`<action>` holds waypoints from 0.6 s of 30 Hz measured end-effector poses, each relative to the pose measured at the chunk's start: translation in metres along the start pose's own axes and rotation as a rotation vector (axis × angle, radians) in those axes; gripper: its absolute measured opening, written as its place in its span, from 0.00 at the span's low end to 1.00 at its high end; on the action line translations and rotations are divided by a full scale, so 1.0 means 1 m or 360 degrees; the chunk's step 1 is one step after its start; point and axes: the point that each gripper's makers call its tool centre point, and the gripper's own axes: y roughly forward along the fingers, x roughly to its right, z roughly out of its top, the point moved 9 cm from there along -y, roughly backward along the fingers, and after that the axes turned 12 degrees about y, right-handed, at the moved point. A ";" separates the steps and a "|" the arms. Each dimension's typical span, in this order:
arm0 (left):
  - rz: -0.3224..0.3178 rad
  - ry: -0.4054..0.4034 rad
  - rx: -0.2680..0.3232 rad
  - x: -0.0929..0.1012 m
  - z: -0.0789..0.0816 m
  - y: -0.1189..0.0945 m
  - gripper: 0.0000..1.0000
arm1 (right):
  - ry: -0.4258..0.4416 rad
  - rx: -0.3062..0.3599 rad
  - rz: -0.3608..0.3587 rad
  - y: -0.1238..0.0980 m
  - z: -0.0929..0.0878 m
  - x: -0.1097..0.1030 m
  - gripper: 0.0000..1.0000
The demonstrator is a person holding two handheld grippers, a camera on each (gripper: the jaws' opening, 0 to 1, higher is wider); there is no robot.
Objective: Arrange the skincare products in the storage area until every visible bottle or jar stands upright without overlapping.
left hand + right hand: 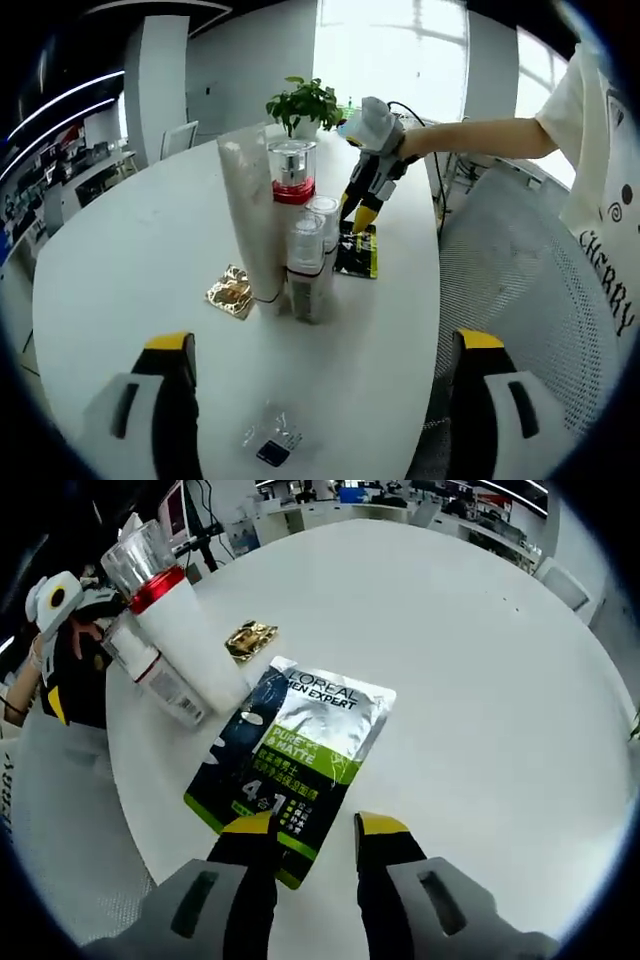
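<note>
Several skincare products stand close together mid-table: a tall white tube (248,215), a bottle with a silver cap and red band (292,170), and two clear-capped bottles (305,265). Just behind them a black-and-green sachet (357,252) lies flat, with the right gripper (358,218) tipped down at its far edge in a gloved hand. My left gripper (325,342) is wide open well short of the cluster. In the right gripper view, my right gripper (315,828) is narrowly open over the near edge of the sachet (300,745). The tube (195,645) and red-banded bottle (145,565) rise beyond it.
A gold sachet (232,292) lies left of the tube, and a small clear packet (272,440) lies between my left jaws. A potted plant (305,105) stands at the far end. The round white table (120,260) drops off to the right, beside a mesh chair (520,250).
</note>
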 end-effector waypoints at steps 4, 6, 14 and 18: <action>0.0009 -0.0027 0.0001 0.002 0.000 0.001 0.99 | -0.0017 -0.0017 -0.0020 0.004 0.004 0.002 0.24; 0.0012 -0.0046 -0.0010 0.002 -0.001 0.001 0.99 | -0.0007 -0.0028 -0.0018 0.006 0.006 0.002 0.23; -0.0004 -0.0063 -0.0031 0.010 -0.002 0.005 0.99 | -0.0045 -0.0074 -0.0064 0.008 0.010 0.000 0.16; 0.0007 -0.0034 0.0004 0.011 0.001 0.003 0.99 | -0.0016 -0.0070 -0.0060 0.009 0.010 0.000 0.13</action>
